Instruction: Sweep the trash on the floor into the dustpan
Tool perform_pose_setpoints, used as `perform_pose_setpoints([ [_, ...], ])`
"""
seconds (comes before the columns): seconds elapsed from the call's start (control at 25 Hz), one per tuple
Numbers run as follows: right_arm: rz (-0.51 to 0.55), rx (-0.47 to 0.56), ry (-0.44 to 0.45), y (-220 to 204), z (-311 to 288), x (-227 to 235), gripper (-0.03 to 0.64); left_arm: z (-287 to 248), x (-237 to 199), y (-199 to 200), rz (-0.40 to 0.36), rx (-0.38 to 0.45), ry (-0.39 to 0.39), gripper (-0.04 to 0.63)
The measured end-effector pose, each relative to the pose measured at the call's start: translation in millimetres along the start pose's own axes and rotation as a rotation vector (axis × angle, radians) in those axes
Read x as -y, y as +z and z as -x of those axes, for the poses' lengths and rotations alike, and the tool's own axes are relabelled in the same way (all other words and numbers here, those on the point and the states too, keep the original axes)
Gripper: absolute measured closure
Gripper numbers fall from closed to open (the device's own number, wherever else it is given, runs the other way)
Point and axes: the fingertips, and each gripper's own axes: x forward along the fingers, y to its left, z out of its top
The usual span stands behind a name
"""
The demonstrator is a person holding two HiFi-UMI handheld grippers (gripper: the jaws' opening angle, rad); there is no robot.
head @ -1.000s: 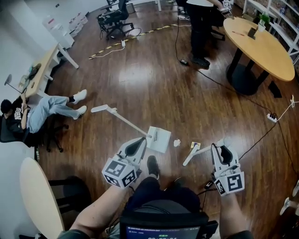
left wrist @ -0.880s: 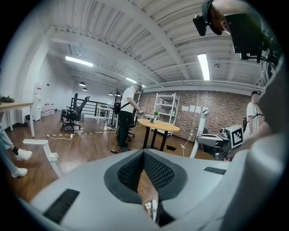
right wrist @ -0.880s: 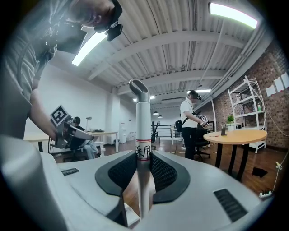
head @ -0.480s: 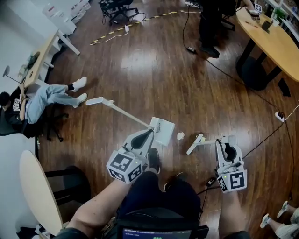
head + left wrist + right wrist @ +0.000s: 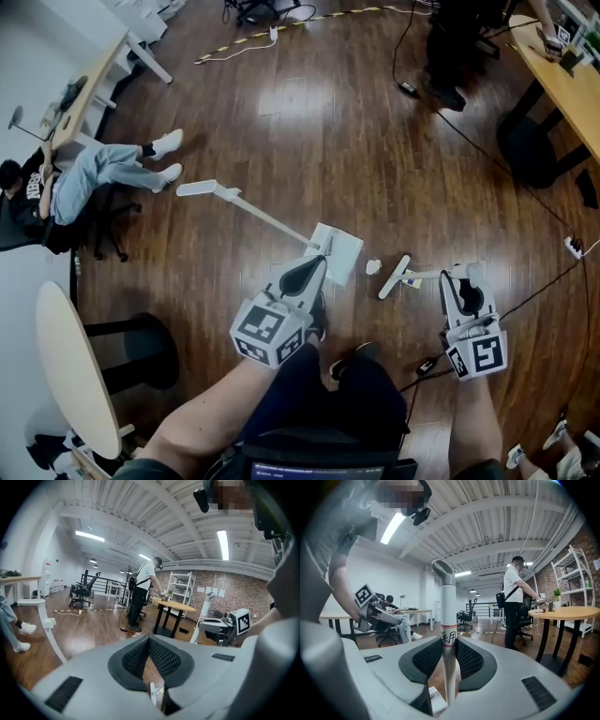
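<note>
A white dustpan lies on the wood floor, its long handle running up-left. My left gripper is at the pan's near-left edge, jaws closed on a thin white part of it. A crumpled white paper lies just right of the pan. The broom head rests on the floor right beside that paper, with a small yellow-and-blue scrap by it. My right gripper is shut on the broom handle, which stands upright between its pads.
A seated person stretches legs out by a desk at the left. A round table stands at the near left, a wooden table at the far right with a standing person. A cable crosses the floor.
The broom head has slid left, closer to the crumpled paper. The dustpan and my left gripper moved together; my head view shifted forward.
</note>
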Motion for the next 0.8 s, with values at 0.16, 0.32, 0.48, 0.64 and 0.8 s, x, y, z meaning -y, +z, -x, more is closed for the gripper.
perform_pose_setpoints([
  [0.16,-0.016,-0.018,0.006,-2,-42,-8,0.511,-2,-29,-11,0.007,0.001,-0.004,0.592],
  [0.32,-0.064,-0.048,0.034,1,-97,-27,0.509,10,-52,-11,0.002,-0.006,-0.023,0.592],
  [0.48,-0.091,-0.053,0.077,-4,-154,-55,0.509,14,-89,-13,0.016,0.007,-0.012,0.592],
  [0.64,-0.123,-0.059,0.111,-10,-194,-86,0.509,16,-130,-12,0.017,0.005,0.015,0.592],
  [0.8,-0.232,-0.040,0.106,-11,-235,-107,0.502,16,-159,-15,0.010,0.001,0.006,0.592],
])
